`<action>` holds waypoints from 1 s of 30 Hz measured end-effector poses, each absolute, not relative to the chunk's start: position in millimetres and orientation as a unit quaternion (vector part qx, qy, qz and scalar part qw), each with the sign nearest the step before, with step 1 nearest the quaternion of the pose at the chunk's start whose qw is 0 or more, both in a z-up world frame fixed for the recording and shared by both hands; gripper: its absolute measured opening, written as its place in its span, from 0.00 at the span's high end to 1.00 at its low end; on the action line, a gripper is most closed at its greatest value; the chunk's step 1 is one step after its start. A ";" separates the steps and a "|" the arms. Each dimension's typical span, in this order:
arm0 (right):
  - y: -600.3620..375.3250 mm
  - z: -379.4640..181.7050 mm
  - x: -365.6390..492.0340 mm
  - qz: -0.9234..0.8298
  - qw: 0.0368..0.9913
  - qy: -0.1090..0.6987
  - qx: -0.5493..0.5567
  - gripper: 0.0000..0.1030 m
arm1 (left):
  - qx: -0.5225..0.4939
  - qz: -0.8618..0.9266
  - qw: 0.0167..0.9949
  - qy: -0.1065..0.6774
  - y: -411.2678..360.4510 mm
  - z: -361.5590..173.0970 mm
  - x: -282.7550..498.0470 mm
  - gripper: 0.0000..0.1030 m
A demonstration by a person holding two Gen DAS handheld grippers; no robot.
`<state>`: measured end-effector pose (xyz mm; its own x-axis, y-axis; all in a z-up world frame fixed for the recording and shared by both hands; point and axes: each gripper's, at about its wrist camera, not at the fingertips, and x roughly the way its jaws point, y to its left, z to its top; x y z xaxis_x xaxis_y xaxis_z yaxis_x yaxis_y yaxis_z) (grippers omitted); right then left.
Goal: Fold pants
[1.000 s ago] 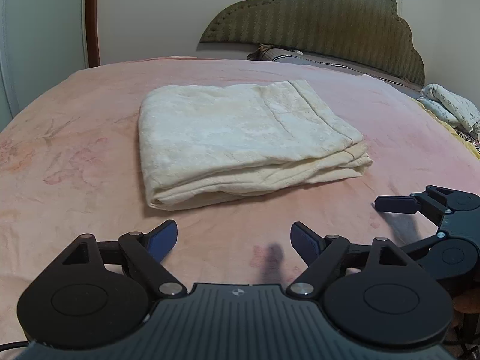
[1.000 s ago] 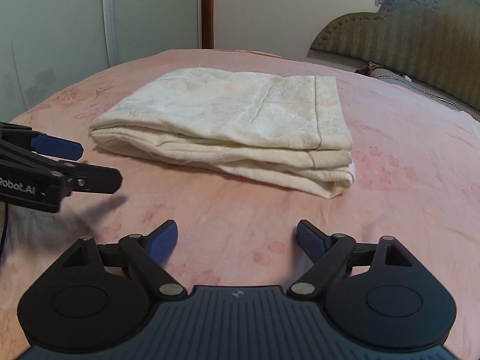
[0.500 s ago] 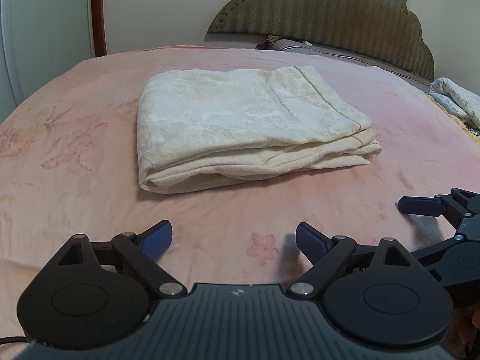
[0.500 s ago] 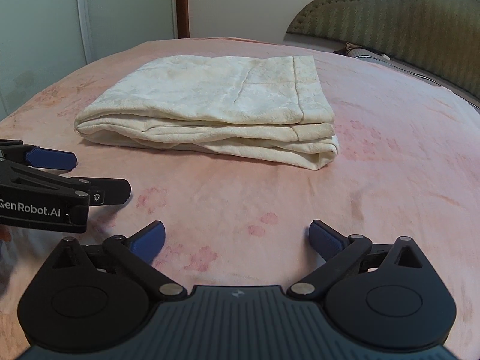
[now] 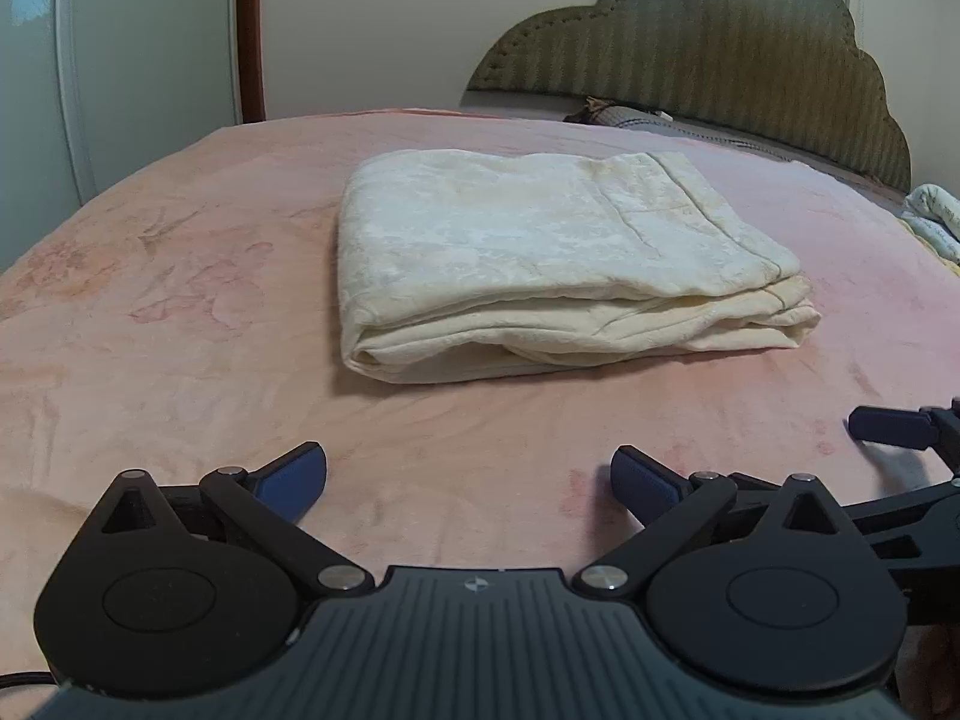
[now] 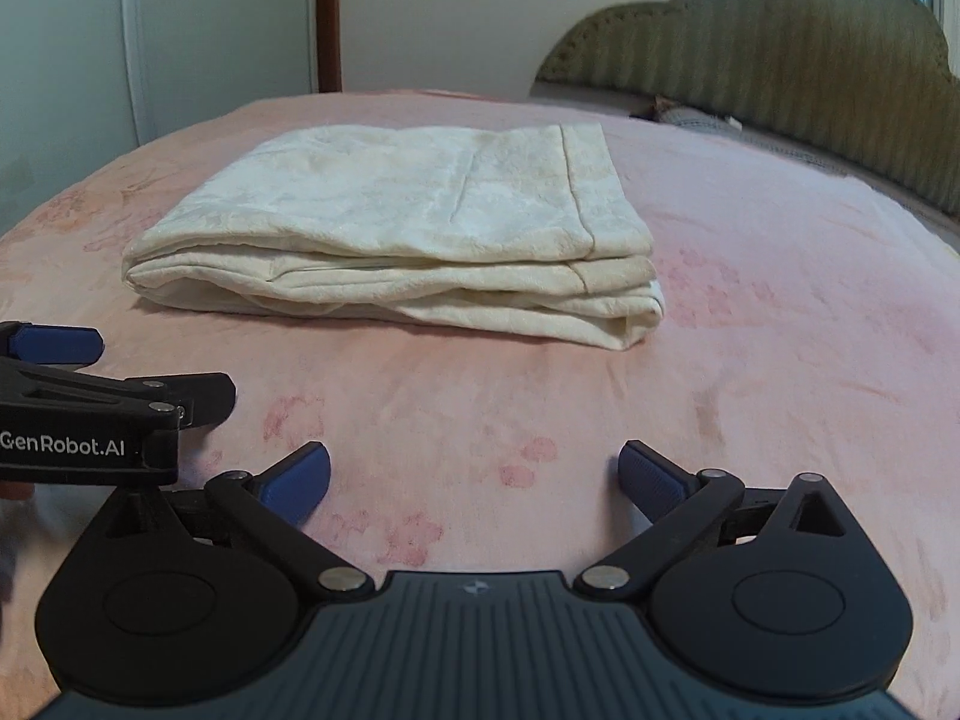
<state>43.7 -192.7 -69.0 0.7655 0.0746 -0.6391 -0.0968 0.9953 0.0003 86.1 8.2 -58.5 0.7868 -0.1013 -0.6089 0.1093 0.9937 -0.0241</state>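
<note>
Pants: cream patterned fabric pants [image 5: 540, 258], folded into flat rectangular stack, mid pink floral bedspread [image 5: 180, 360].
L hand-held gripper [image 5: 468, 471]: jaws wide, just been opening, nothing btwn; short of pants.
R hand-held gripper [image 6: 474, 471]: jaws wide, empty, near side of pants, apart.
Behind: green padded headboard [image 5: 720, 60].

You see cream pants [image 5: 540, 258] of soft, matt, faintly patterned cloth on a fuzzy pink bedspread [image 5: 180, 360]; at one o'clock, the headboard [image 5: 720, 72] looks ribbed, upholstered fabric.
</note>
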 end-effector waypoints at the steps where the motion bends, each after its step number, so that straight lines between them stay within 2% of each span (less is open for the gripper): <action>1: -194.9 -69.7 43.8 0.048 0.939 0.339 -0.010 0.00 | 0.001 -0.054 0.945 0.321 10.2 -59.3 86.3 0.00; 11: -214.1 -71.3 37.9 0.000 0.942 0.333 0.043 0.00 | 0.031 -0.056 0.944 0.324 10.1 -64.1 85.1 0.00; 30: -227.3 -74.3 33.2 0.001 0.942 0.336 0.019 0.00 | 0.028 -0.063 0.943 0.325 15.3 -65.6 84.1 0.00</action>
<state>33.2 -227.3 -74.3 0.7739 0.0148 -0.6332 0.0108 0.9993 0.0366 84.1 15.3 -65.6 0.7812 -0.1005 -0.6161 0.1369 0.9905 0.0120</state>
